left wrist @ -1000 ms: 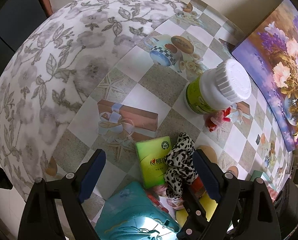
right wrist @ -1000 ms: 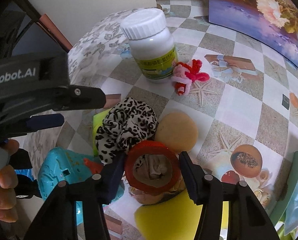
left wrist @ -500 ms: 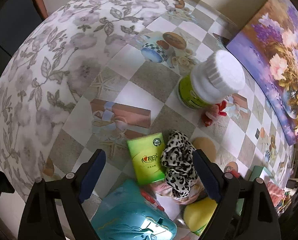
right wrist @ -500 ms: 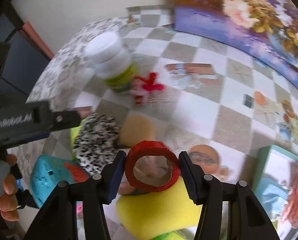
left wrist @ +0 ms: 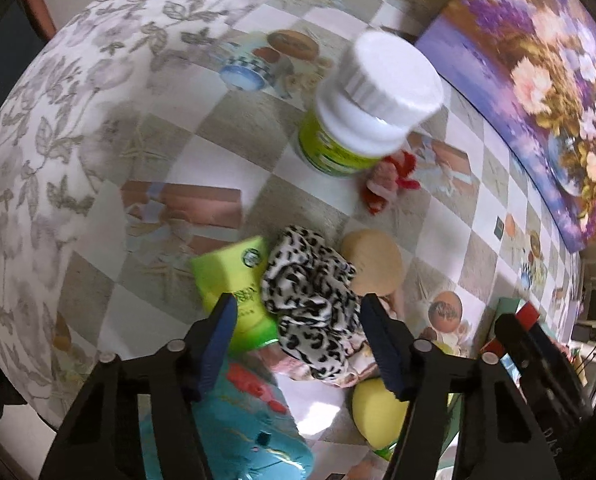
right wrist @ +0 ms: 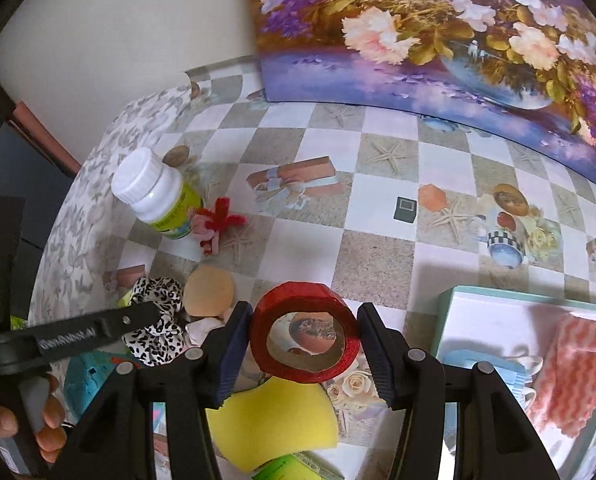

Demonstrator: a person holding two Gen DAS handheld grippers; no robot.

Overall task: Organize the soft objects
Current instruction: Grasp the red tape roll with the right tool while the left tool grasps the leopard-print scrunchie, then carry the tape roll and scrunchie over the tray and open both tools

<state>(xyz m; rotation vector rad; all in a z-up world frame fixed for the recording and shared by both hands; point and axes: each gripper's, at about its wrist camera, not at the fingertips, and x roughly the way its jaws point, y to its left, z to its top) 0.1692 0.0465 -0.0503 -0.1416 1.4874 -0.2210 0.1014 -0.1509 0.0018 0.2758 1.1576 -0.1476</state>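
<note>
Since the earlier frame, the red ring-shaped tape roll (right wrist: 303,344) has been carried rightward, away from the clutter, clamped between the right tool (right wrist: 305,354) fingers; a mint-green open box (right wrist: 449,308) has come into view at 4 o'clock. The left tool (left wrist: 296,344) has dropped closer over the black-and-white leopard-print fabric scrunchie (left wrist: 311,300); its jaws are spread wide, either side of the scrunchie, gripping nothing.

Task items: scrunchie lies at table centre-left, resting partly on the lime-green tissue packet (left wrist: 234,284); a round tan sponge puff (left wrist: 371,262) sits just beside it at 2 o'clock; a yellow foam sponge (right wrist: 274,420) lies below the right tool.

Risks, judged: on closing, the tissue packet may be pinched along with the scrunchie, since they overlap. The white-capped green-labelled bottle (left wrist: 361,112) stands upright at 12 o'clock and could be tipped by a forward sweep. The two tools are near each other; collision is possible.

Room: open checked table (right wrist: 377,208) is seen toward 12 and 1 o'clock in the right view; a floral painting (right wrist: 437,40) bounds the far edge. The box holds a coral ridged sponge (right wrist: 573,368), with bare floor left.
</note>
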